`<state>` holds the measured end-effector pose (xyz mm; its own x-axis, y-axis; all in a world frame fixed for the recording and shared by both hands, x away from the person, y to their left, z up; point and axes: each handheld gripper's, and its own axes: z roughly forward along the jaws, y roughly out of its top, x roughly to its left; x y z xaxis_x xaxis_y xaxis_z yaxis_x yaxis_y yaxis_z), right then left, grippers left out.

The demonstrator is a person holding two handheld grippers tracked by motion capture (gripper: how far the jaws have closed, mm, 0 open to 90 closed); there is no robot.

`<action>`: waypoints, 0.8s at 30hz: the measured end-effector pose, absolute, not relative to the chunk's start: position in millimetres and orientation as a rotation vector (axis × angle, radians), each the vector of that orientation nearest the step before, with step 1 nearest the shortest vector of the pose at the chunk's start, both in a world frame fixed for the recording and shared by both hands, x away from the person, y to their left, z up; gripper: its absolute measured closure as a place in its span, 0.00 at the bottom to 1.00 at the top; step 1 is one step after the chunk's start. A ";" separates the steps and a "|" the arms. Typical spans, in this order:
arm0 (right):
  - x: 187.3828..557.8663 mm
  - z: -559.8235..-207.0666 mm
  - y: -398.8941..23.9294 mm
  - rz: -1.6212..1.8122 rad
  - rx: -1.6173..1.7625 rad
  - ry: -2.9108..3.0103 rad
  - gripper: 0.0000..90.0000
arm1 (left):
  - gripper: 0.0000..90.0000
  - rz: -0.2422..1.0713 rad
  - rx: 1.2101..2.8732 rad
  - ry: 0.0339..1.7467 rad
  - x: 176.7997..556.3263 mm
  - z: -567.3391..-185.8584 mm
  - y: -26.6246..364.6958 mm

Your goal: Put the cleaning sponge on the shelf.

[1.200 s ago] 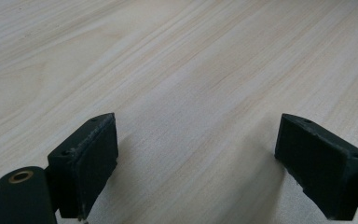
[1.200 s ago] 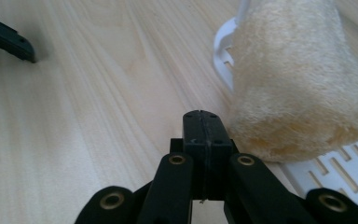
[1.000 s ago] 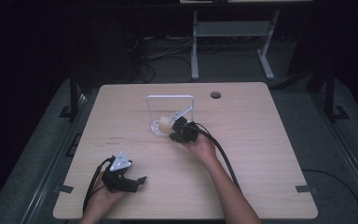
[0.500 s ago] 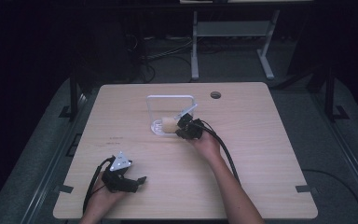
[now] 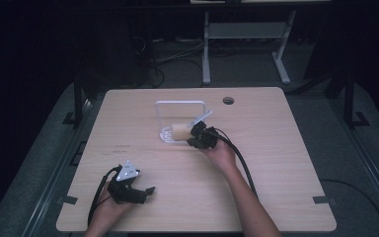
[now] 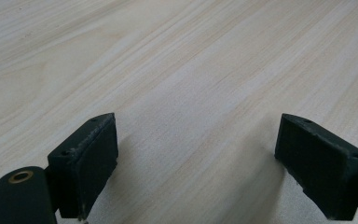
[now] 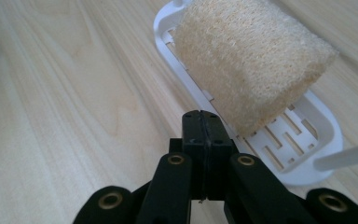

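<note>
Right gripper view: right tongs (image 7: pixel 204 122) pressed together, empty, tips just short of the loofah sponge (image 7: pixel 251 60) lying in the white slotted holder (image 7: pixel 317 122). Sponge sits ahead and slightly right. Left tongs (image 6: pixel 204 163) spread, resting far off on the desk (image 5: pixel 276 148).

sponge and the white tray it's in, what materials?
Sponge: looks like coarse open-cell foam or loofah, tan and matte, with a fuzzy, porous surface. Tray: probably moulded plastic, smooth, slightly glossy white, with clean-cut drain slots in its base.
</note>
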<state>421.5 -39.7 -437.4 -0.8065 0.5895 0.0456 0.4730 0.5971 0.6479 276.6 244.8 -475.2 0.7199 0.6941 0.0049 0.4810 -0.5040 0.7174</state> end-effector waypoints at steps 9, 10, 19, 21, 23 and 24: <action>406.0 -430.2 -64.8 1.006 0.921 2.615 0.72 | 0.14 0.384 2.202 0.884 276.7 -475.3 244.8; 404.7 -429.9 -67.7 1.004 0.927 2.608 0.69 | 0.14 0.383 2.200 0.886 276.6 -475.4 244.7; 396.5 -430.3 -89.2 0.996 0.993 2.572 0.46 | 0.14 0.383 2.201 0.888 276.3 -475.2 244.8; 395.2 -432.1 -94.0 0.986 1.009 2.563 0.41 | 0.14 0.384 2.200 0.888 276.3 -475.3 244.8; 392.9 -432.5 -99.3 0.987 1.023 2.542 0.35 | 0.14 0.383 2.198 0.890 276.1 -475.4 244.7; 391.7 -432.7 -102.0 0.988 1.031 2.531 0.32 | 0.14 0.382 2.200 0.890 276.0 -475.3 244.8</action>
<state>391.7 -102.0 -432.7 -0.7241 0.6888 0.0350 0.5303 0.5236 0.6668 276.0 244.8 -475.3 0.7175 0.6966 0.0043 0.4827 -0.5017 0.7178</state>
